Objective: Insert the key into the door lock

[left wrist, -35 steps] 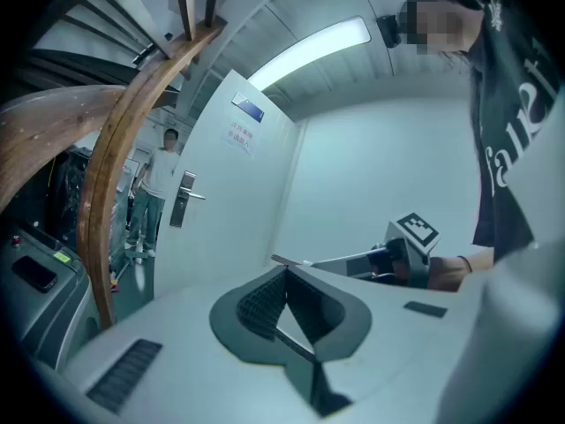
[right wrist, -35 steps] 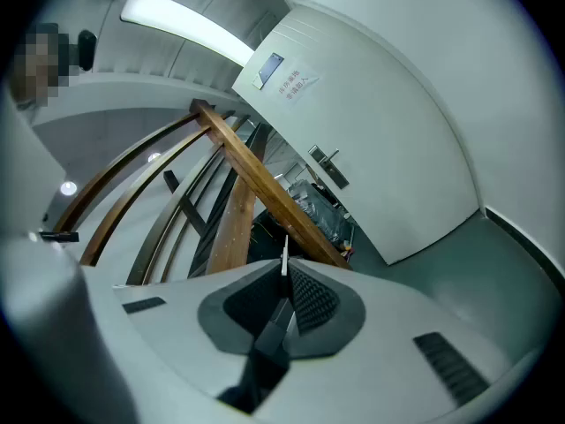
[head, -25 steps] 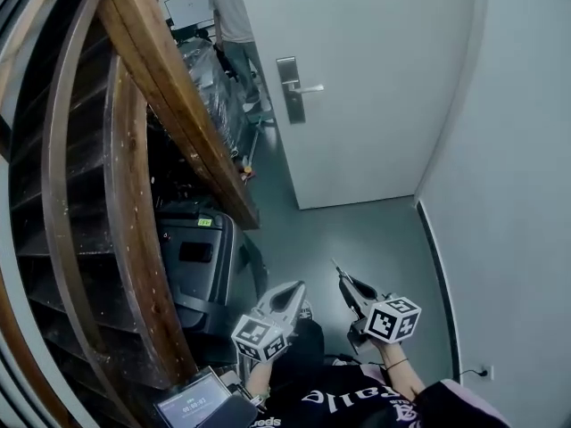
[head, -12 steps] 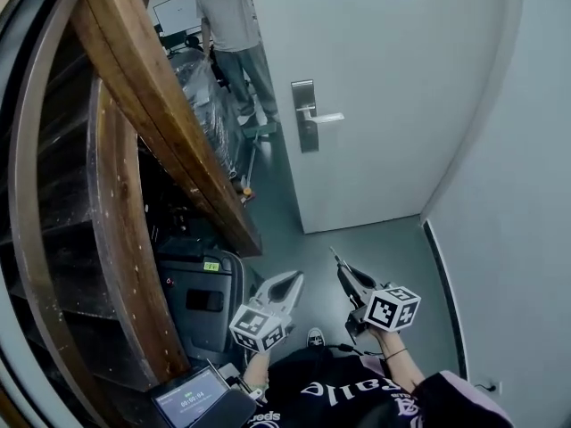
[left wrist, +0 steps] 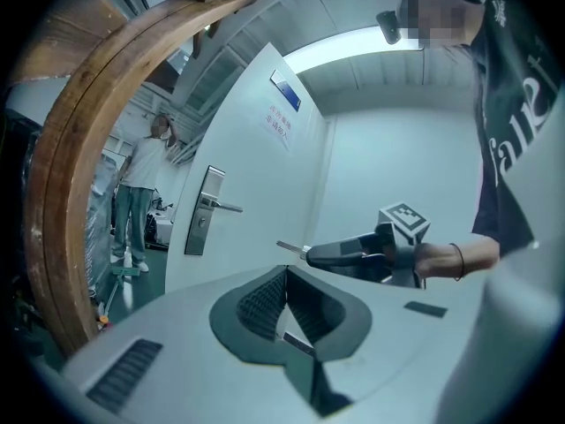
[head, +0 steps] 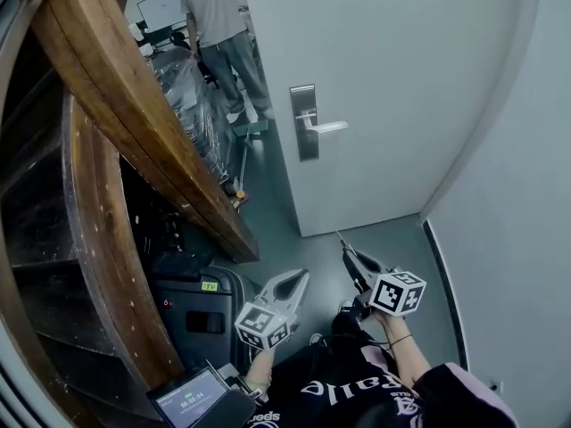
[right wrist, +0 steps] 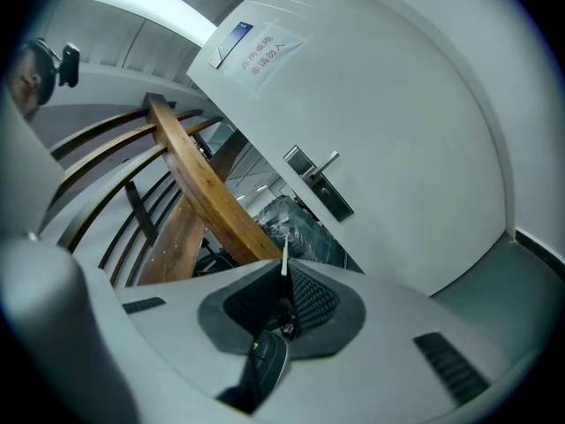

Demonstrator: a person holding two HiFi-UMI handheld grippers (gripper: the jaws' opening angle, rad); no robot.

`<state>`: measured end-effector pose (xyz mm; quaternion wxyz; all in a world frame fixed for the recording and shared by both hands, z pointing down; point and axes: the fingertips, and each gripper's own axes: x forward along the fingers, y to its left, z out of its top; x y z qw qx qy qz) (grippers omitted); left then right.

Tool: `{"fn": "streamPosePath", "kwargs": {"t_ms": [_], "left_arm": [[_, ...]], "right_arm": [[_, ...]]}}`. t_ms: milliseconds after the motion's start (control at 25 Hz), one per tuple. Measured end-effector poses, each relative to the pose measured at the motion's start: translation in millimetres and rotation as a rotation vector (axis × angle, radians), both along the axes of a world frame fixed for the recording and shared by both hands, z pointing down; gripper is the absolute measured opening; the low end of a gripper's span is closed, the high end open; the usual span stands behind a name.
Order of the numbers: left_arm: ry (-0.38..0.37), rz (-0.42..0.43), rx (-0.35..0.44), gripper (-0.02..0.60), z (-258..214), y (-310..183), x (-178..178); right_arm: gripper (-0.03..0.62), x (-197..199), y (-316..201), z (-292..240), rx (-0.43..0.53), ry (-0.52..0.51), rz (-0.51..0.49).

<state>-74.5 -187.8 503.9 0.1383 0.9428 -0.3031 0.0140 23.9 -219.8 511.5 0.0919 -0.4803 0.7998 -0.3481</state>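
A white door [head: 384, 78] stands ahead with a steel lock plate [head: 304, 121] and lever handle [head: 326, 127]. My right gripper [head: 346, 253] is shut on a thin silver key [head: 339, 237] that pokes out past its tips toward the door's lower part, well short of the lock. In the right gripper view the key [right wrist: 284, 256] stands up between the shut jaws of the right gripper [right wrist: 284, 276], with the lock plate [right wrist: 320, 186] far beyond. My left gripper [head: 299, 278] hangs beside it, shut on nothing. In the left gripper view, the left gripper [left wrist: 285, 270] faces the lock plate [left wrist: 203, 212] and the key [left wrist: 290, 247].
A curved wooden stair rail [head: 134, 123] fills the left side. A black case [head: 201, 306] stands under it, and a small screen device [head: 192, 398] sits at the bottom. A person [head: 214, 16] stands beyond the open door edge. A white wall [head: 517, 239] closes the right.
The view has closed in on the door, so the lock plate sits lower and larger. Both grippers have edged forward, with the key still held in the right one.
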Motion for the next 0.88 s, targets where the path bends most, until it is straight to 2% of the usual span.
{"fn": "streamPosePath", "kwargs": {"t_ms": [160, 560, 880], "left_arm": [[-0.007, -0.019, -0.005, 0.005, 4.2, -34.2, -0.3], [0.002, -0.127, 0.002, 0.005, -2.1, -149.7, 7.3], [-0.028, -0.147, 0.001, 0.005, 3.6, -206.2, 21.0]], "right_arm": [[0.035, 6.0, -50.7, 2.3, -0.004, -0.029, 0.003], [0.035, 17.7, -199.1, 8.6, -0.027, -0.081, -0.045], [0.035, 19.6, -301.4, 22.8, -0.077, -0.178, -0.011]]}}
